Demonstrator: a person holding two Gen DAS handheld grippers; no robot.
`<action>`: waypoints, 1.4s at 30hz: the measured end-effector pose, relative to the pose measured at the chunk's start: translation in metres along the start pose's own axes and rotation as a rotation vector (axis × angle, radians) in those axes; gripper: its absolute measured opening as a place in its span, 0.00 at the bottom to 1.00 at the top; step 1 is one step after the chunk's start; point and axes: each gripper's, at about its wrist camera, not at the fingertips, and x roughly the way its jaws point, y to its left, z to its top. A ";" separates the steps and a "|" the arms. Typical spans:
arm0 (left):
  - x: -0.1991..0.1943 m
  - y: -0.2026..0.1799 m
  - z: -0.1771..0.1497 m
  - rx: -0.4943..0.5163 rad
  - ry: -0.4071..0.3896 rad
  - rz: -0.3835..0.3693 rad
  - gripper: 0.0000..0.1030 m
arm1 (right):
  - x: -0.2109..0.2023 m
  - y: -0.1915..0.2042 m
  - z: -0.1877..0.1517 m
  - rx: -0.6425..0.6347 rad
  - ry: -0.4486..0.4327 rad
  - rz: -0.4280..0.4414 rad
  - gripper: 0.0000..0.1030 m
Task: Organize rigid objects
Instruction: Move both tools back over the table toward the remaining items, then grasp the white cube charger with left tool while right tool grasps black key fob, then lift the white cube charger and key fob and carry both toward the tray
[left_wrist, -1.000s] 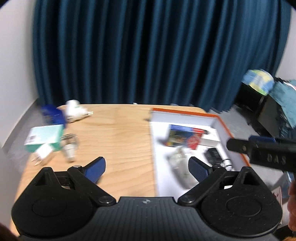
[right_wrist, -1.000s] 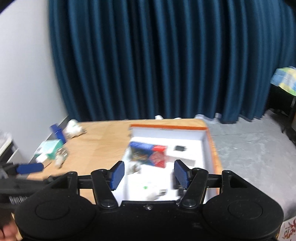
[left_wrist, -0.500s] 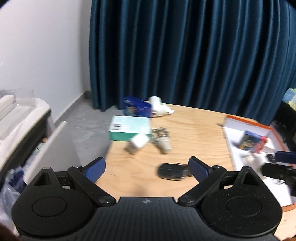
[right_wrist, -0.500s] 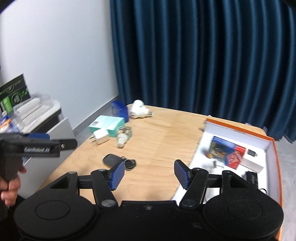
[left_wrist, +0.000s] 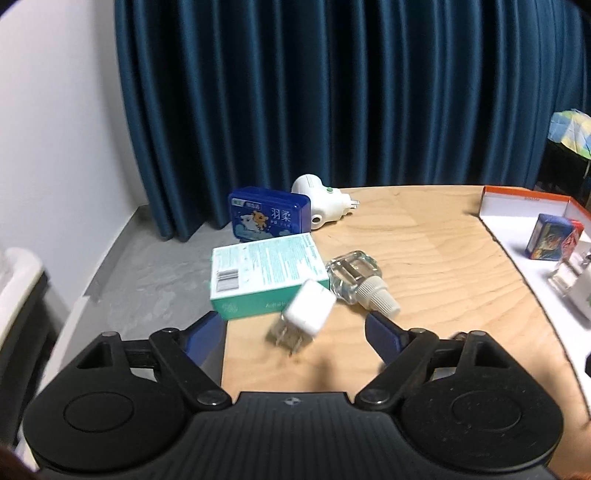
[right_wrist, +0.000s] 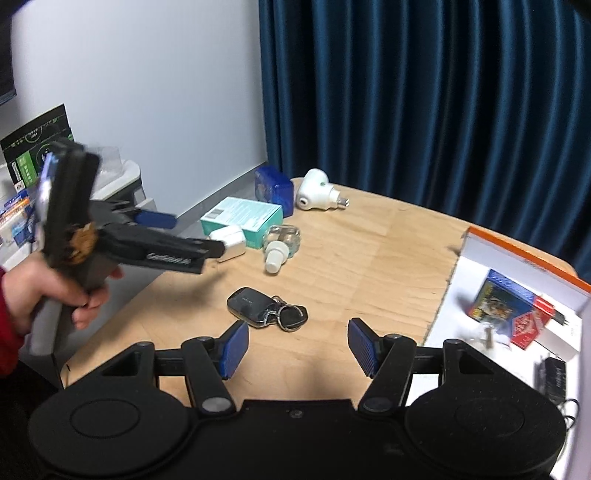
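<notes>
Two tongs gape empty: left tongs (left_wrist: 295, 332), closing, face the charger (left_wrist: 308, 311) at 12 o'clock; right tongs (right_wrist: 293, 347) idle over the bench (right_wrist: 369, 251).

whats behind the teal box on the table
A blue tin stands just behind the teal box, with a white plug-in device beside it. The tin's lower edge is covered by the box.

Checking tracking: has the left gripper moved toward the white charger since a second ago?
Yes. The left gripper, then over the orange-rimmed box, now frames the white charger, closing.
</notes>
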 end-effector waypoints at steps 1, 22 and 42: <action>0.006 0.001 0.000 0.009 0.003 -0.013 0.83 | 0.005 -0.001 0.001 0.002 0.006 0.006 0.70; 0.028 0.035 0.011 -0.115 0.066 -0.192 0.28 | 0.103 0.020 0.029 -0.347 0.114 0.309 0.63; -0.028 0.001 0.033 -0.113 -0.055 -0.122 0.28 | 0.039 -0.003 0.026 -0.121 -0.044 0.140 0.21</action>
